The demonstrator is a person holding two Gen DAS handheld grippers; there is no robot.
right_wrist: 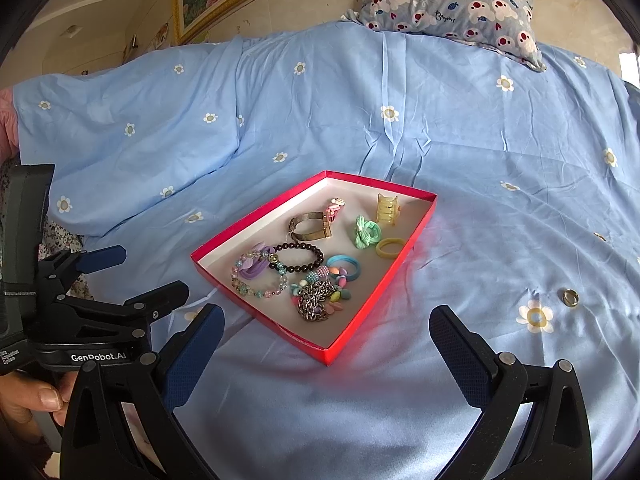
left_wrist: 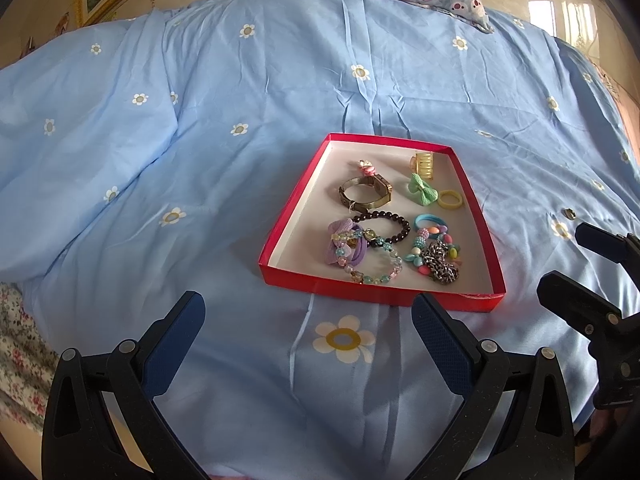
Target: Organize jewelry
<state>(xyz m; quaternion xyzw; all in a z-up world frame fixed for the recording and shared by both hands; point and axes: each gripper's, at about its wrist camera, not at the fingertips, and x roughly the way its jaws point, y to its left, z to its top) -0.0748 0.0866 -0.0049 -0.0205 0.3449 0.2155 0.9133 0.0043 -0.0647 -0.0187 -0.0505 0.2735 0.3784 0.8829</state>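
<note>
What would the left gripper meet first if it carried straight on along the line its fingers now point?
Probably the near wall of the red tray, which lies just ahead of the open left gripper on the blue bedsheet. If it travels higher, it would pass over the wall toward the beaded bracelet; depth is unclear.

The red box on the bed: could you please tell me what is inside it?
The red box holds a watch, yellow hair claw, green bow, dark bead bracelet, clear bead bracelet and chain necklace. What lies beneath the tangled chain is covered.
</note>
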